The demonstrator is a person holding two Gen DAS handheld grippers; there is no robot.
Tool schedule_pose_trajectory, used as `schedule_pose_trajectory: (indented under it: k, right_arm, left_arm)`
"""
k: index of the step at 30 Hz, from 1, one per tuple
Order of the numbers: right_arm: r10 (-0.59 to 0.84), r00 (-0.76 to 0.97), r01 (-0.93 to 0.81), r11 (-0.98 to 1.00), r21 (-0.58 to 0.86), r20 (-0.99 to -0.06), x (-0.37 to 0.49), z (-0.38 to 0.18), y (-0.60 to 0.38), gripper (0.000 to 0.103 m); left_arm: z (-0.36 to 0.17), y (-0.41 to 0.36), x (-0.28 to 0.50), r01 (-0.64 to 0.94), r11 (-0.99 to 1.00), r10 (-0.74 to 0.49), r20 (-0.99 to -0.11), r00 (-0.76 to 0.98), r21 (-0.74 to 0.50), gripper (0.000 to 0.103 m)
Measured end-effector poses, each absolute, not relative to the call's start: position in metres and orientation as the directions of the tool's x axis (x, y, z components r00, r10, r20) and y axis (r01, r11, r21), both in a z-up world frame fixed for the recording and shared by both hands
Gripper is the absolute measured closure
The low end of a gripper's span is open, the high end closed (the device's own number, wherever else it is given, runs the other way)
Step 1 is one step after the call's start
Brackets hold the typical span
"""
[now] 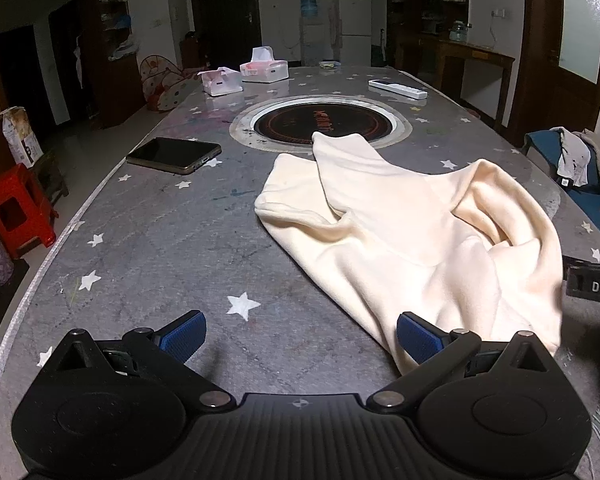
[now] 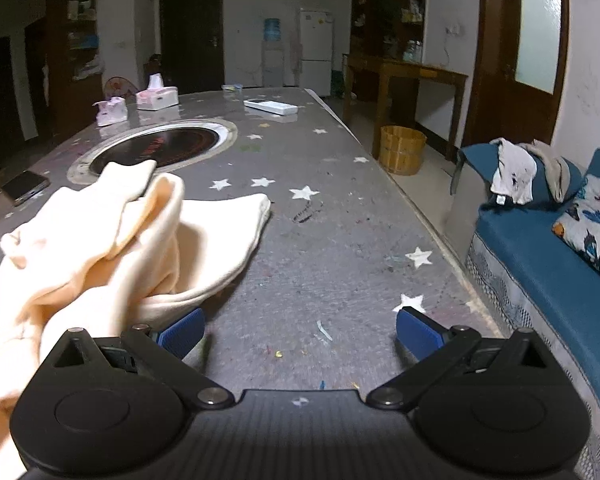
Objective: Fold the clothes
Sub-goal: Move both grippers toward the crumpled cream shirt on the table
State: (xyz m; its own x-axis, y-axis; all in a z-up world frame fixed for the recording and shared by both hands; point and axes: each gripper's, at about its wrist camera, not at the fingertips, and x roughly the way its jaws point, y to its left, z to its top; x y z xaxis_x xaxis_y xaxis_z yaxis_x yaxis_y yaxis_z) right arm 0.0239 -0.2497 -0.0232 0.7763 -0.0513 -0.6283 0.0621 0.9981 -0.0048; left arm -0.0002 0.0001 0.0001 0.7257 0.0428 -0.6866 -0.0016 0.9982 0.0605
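1. Garment (image 1: 412, 240): a cream top lies crumpled on the table (image 1: 160, 248), its near hem bunched and a sleeve stretched out toward the round cooktop (image 1: 320, 124) set into the tabletop.
2. Left gripper (image 1: 300, 334) sits low over the table with its jaws spread wide and nothing between them; the right pad (image 1: 418, 338) is just at the garment's near edge, at about 4 o'clock in that view, and I cannot tell whether it touches.
3. Right gripper (image 2: 300, 334) is likewise spread wide and holds nothing. Seen from it, the garment (image 2: 112, 248) heaps up at 9 o'clock, and the left pad (image 2: 182, 336) lies just beside the cloth's edge.
4. Phone (image 1: 174, 155) rests flat on the table at 10 o'clock from the left gripper, well apart from the garment.
5. Two tissue boxes (image 1: 264, 68) and a white remote (image 1: 398, 89) sit at the far end, near 12 o'clock.
6. Sofa (image 2: 540, 272), blue, stands off the table's right side at 3 o'clock, with more clothes (image 2: 516, 176) draped on its arm.
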Motion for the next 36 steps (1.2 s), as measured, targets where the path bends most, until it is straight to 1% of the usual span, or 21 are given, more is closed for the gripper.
schedule_pose_trajectory:
  k: [10,15,23,36]
  right_arm:
    - [-0.031,0.818,0.0,0.999,-0.054,-0.574,-0.012,-0.006,-0.243,0.0]
    - [-0.016,0.832,-0.031,0.997,-0.076,-0.554,-0.027,0.001,-0.238,0.0]
    - [0.04,0.838,-0.085,0.995,-0.057,-0.544,-0.045,0.007,-0.231,0.0]
    - [0.074,0.845,-0.109,0.993,-0.035,-0.53,-0.058,0.012,-0.226,0.0]
  left_arm:
    - [0.004,-0.013,-0.011,-0.001,0.997,0.052,-0.683,0.728,0.076,0.0]
    - [0.003,-0.011,-0.016,0.012,0.998,0.034,-0.681,0.732,0.063,0.0]
    - [0.002,-0.014,-0.026,0.018,0.998,0.03,-0.679,0.734,0.064,0.0]
    - [0.004,-0.023,-0.036,0.036,0.996,0.026,-0.675,0.737,0.078,0.0]
